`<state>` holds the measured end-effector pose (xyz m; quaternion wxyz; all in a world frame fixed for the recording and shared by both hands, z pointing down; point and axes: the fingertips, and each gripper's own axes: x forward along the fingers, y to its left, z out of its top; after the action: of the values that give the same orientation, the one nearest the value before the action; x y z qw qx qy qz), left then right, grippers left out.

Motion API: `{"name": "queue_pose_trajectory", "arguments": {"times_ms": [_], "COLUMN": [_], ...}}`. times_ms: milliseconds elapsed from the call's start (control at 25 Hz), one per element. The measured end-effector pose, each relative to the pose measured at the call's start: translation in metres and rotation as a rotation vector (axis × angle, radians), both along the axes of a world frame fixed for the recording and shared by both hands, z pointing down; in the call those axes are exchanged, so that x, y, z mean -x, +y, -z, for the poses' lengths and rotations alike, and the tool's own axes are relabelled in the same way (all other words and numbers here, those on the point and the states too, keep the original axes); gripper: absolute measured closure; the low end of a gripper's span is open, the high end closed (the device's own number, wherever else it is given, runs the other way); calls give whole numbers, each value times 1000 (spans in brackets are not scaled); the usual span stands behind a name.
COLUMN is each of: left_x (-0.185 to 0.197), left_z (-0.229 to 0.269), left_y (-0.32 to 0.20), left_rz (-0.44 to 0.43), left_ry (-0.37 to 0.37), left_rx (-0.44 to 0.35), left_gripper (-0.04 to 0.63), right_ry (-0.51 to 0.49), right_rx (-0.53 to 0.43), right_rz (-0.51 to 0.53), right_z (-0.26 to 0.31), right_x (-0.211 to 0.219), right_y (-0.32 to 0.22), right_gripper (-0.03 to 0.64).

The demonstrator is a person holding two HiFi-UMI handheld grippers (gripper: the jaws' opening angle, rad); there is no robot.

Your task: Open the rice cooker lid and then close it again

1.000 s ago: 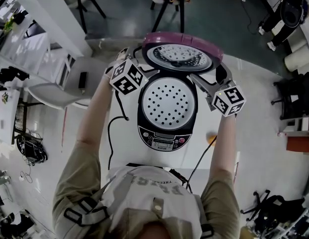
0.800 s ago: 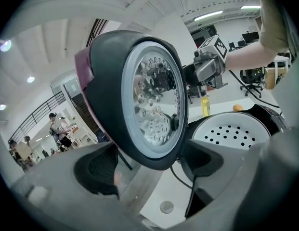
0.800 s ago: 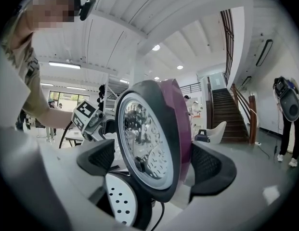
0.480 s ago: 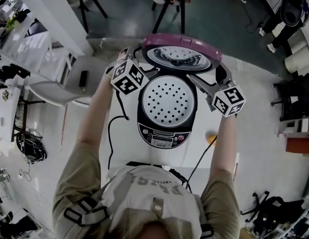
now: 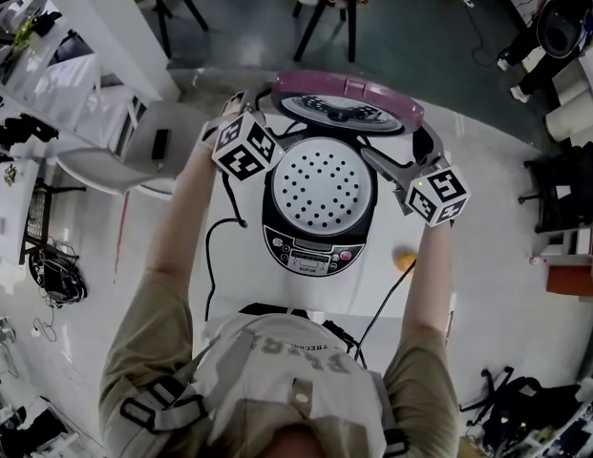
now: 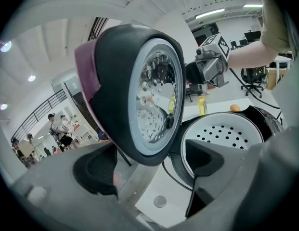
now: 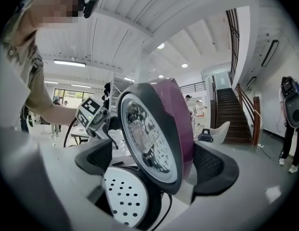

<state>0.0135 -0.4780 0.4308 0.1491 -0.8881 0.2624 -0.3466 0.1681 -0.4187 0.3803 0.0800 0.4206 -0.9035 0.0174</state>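
**A:** what's it sitting on?

**B:** White table (image 5: 239, 275). The rice cooker (image 5: 312, 253) is mid-table, with a black cable (image 5: 212, 256) on its left and a small orange thing (image 5: 403, 259) on its right. Grey floor (image 5: 420, 27) and a black-legged stool (image 5: 325, 8) are beyond it.

**A:** and the cooker itself?

**B:** The purple lid (image 5: 346, 98) stands up at its far edge, and the holed white tray (image 5: 320, 187) is showing. The left gripper (image 6: 151, 165) and right gripper (image 7: 156, 165) both straddle the lid rim, jaws apart and not pinching. The right one's jaws just widened.

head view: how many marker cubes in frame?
2. Left cube sits beside the rice cooker at its left rim; right cube sits at its right rim. None appear hidden.
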Motion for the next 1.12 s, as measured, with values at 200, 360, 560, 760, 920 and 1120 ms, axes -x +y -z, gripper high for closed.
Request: {"name": "queue_pose_trajectory", "arguments": {"times_ms": [200,360,560,760,920,1120], "left_x": [2,3,6,8,10,17], "left_z": [-2,-8,-16,-27,-37,-54], "left_y": [11,28,49,72,89,116], "left_rz": [4,-2,-15,-39,-51,-97], "left_ry": [-4,-1,3,-28,-32,-95], "left_rx": [13,23,49,95,146,202], "left_gripper": [130,106,81,18,0,-3], "right_ry": [3,-26,-89,-114,-104,-38], "right_rx": [6,15,49,84,111,164], "right_rz": [26,64,99,121,147,199], "right_z": [-2,-5,-7,-10,-20,-39], "right_x": [5,9,14,17,18,23], "right_y": [13,30,50,66,80,103], "right_gripper": [97,69,38,35,35,35]}}
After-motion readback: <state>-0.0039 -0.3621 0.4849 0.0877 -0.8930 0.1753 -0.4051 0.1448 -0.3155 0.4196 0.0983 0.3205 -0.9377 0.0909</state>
